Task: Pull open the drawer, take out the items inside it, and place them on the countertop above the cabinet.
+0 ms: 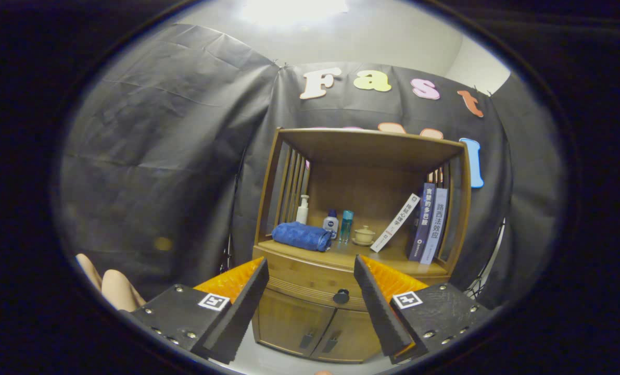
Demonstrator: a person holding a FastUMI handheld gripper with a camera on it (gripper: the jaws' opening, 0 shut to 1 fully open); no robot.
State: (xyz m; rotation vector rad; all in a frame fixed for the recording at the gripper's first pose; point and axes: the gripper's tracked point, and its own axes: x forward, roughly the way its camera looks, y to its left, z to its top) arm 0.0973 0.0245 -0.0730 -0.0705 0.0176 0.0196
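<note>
Tool point(310, 284) open w/ drawer knob point(341, 296) between fingers, towel point(301, 236) above.

A staged home corner set up inside a cloth-walled recording booth.

Black cloth point(159, 156) hangs in creased sheets at left and behind, with a plain pale wall and a ceiling light above it at the top of the frame. At centre stands a wooden cabinet point(359, 245) dressed like household furniture: a folded blue towel point(302, 236), toiletry bottles point(331, 224), a small lidded cup point(364, 235) and a few books point(428, 221) on its open shelf.
</note>
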